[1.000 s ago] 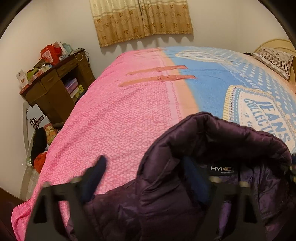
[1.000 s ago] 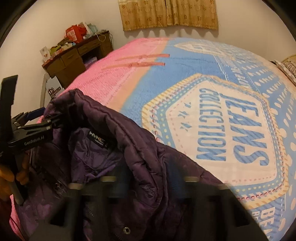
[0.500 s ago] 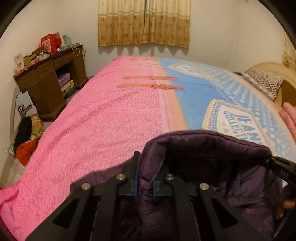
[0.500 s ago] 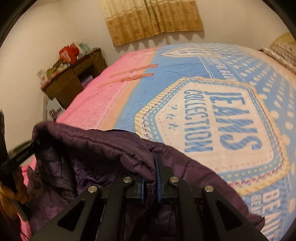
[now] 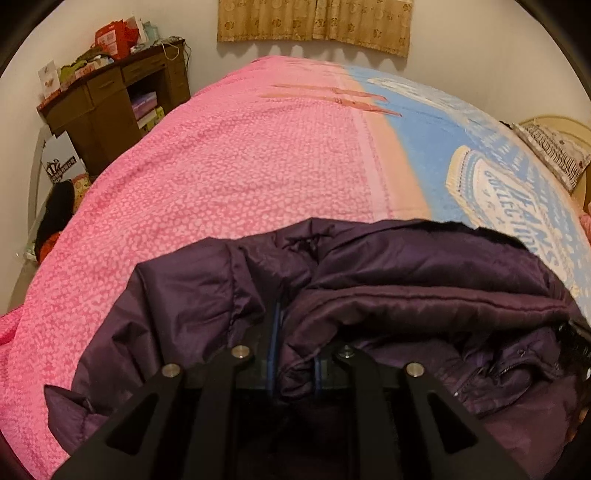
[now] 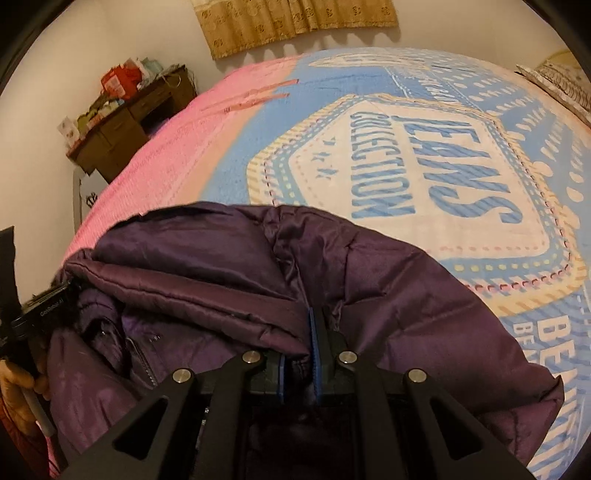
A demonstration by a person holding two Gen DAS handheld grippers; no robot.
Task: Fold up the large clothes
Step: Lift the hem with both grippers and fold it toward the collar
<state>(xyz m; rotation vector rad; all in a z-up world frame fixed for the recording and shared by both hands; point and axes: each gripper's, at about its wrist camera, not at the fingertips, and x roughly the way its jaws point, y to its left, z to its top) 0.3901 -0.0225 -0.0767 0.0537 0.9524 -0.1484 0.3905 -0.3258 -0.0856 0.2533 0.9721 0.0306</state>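
Jacket (image 5: 406,280), dark purple, padded, slippery-looking shell; bunched at near edge of bed (image 5: 229,192), held up by its collar end, lower part trailing out of view below. Not yet laid flat; no fold made.

Left gripper (image 5: 293,354): clamped on a thick roll of jacket fabric, blue pads visible either side of the pinch. Right gripper (image 6: 299,354): likewise clenched on a fold near the collar seam, fabric squeezed between pads. Between the two grips, collar band sagging, lining and zip exposed.

Risks noted:
- Slip. Smooth shell and puffy fill likely to creep out of a narrow pinch once full weight hangs; cause, bite taken on a bulge and not on a seam.
- Uneven lay. Grips appear taken at unmatched points on the collar; spreading from here likely to set jacket down skewed or twisted.
- Bunching. Bulk already crumpled; lowering without tension across the shoulders likely to trap sleeves underneath.
- Drop off edge. Jacket low and close to the bed's near side; release here likely to let it slide to the floor.

Surroundings: bed otherwise bare of clothing, pink and blue printed cover. Pillow (image 5: 554,151) far right. Desk (image 5: 110,103), cluttered, at left wall, well apart. Curtain (image 5: 314,22) behind.
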